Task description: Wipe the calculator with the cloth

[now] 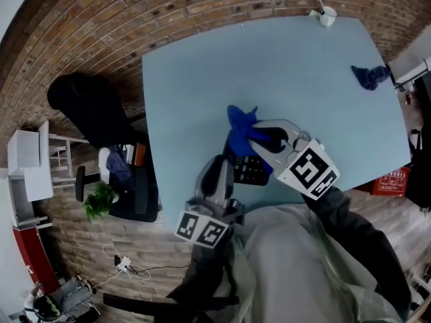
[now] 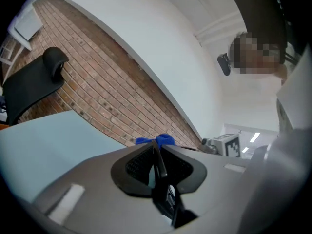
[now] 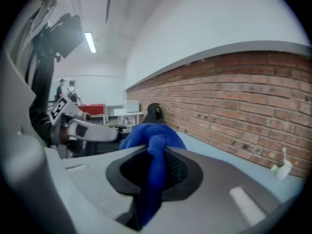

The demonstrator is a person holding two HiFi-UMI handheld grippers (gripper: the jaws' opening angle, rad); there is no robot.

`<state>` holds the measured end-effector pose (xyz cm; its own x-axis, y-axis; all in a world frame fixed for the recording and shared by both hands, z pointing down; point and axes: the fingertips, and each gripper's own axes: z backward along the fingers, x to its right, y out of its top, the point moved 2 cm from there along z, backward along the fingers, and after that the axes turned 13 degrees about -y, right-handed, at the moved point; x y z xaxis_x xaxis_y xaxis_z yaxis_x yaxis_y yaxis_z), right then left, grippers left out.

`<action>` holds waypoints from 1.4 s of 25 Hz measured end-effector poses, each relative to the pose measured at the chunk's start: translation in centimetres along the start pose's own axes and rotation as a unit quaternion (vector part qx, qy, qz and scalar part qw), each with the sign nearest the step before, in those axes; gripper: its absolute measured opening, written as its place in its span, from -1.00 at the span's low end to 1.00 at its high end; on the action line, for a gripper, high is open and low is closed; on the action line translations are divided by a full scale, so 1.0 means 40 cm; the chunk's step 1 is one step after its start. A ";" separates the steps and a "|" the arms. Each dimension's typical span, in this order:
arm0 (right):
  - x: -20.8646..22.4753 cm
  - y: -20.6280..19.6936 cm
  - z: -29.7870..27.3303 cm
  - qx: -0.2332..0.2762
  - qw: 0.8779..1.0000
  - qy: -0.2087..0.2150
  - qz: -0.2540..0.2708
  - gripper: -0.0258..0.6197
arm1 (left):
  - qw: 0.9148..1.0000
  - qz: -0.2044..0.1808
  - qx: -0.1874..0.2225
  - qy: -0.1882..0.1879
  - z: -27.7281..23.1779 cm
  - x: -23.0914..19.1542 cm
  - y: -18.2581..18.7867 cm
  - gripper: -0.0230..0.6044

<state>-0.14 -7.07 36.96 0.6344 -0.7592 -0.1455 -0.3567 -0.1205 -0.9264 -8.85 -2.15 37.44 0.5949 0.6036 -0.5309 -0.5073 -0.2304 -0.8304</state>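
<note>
**Item 1, calculator** (image 1: 250,170): dark and slim, sitting over the near edge of the worktop (image 1: 269,66). It is being carried edge-on and looks to be clear of the surface.

**Item 2, cloth** (image 1: 240,128): bright blue and bunched into a wad, hanging just beyond the calculator's far side. Contact between the two cannot be confirmed.

**Item 3, left hand-held gripper** (image 1: 229,165): the jaws are standing nearly together, clamping the calculator's thin edge between the pads.

**Item 4, right hand-held gripper** (image 1: 256,135): the jaws are narrowly parted, clenching a fold of the cloth. The rest of the cloth is spilling out in front and trailing down between the jaws.

**Risks (judged):**
- The calculator is being pinched only along a slim edge, so wiping pressure could lever it round or out of the pads.
- A drop here could send it past the near edge to the floor.
- The cloth is being gripped by one fold, so it could drag loose during a stroke.

**Also present:**
- A second, darker cloth (image 1: 368,77) by the right edge.
- A white cup (image 1: 327,17) at the far edge.
</note>
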 end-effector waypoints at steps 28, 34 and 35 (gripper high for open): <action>-0.009 0.060 0.172 0.064 0.998 0.000 -0.029 -0.74 | 0.965 0.168 0.201 -0.016 0.069 -0.063 0.133 -0.76; -0.054 0.078 0.183 0.107 0.990 0.059 -0.065 -0.74 | 0.950 0.205 0.235 -0.018 0.074 -0.073 0.146 -0.76; -0.118 0.072 0.195 0.100 0.989 0.099 -0.055 -0.74 | 0.950 0.204 0.234 -0.014 0.076 -0.078 0.146 -0.76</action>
<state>1.18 1.14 32.28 0.5071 -0.8618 0.0120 -0.1384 -0.0952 -0.9858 -15.56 -3.03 34.78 0.2756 0.5589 -0.7821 -0.9181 -0.0881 -0.3864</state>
